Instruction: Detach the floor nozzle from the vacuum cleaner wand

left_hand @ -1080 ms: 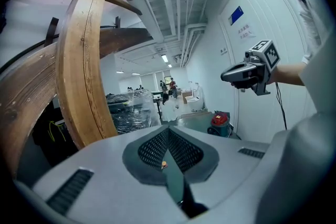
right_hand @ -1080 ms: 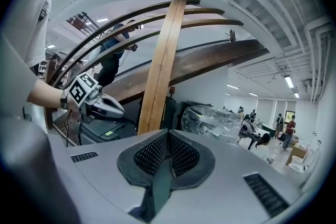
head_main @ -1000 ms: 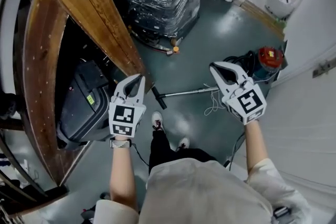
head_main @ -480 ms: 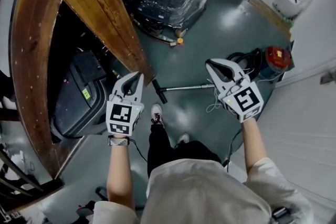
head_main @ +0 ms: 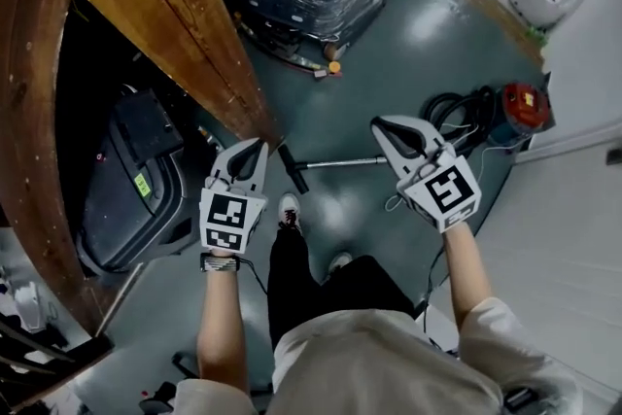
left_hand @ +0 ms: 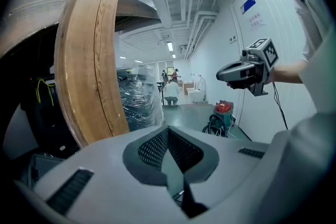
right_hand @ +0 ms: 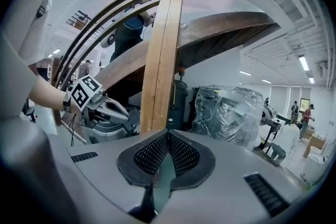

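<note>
My left gripper point(head_main: 259, 147) is held out in front of me, jaws pressed together with nothing between them, pointing forward and slightly down. My right gripper point(head_main: 379, 124) is about level with it and well apart from it, jaws likewise closed and empty. My left forearm point(head_main: 222, 321) and right forearm point(head_main: 465, 272) are bare and stretched forward, with a band point(head_main: 223, 263) round my left wrist
</note>
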{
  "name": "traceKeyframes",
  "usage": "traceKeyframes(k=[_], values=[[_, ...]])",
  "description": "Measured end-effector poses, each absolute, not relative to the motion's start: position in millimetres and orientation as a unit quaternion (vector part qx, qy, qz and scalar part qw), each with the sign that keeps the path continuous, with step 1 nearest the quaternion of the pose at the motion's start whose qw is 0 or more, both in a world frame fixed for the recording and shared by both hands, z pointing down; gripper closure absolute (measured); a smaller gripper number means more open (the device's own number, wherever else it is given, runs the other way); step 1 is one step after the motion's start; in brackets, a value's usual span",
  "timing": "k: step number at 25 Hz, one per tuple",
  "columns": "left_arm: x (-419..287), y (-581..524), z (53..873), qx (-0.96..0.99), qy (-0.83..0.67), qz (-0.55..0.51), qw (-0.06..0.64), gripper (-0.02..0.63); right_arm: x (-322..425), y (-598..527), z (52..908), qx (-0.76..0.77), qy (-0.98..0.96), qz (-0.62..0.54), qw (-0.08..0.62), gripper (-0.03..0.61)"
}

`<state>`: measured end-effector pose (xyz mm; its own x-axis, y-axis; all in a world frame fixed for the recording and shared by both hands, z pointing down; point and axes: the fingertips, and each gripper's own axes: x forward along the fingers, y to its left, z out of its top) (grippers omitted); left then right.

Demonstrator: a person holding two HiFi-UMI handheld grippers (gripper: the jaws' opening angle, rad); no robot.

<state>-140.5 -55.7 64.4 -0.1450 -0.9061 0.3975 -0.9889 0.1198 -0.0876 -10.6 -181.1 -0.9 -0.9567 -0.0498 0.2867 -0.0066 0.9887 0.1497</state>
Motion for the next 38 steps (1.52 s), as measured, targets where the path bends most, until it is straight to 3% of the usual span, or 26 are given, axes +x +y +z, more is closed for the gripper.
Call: traceKeyframes(k=[12, 38], values=[[-170, -100, 172, 0.661, -0.719, 0.161, 0.143, 0.617, -59, -196, 120, -0.017, -0.982, -0.063, 0.177, 0.549], [-188, -119, 423, 0.692, -0.674, 0.145, 0.211, 0.617, -84, -224, 363, 0.009, -0.98, -0.018, 0.2, 0.549]])
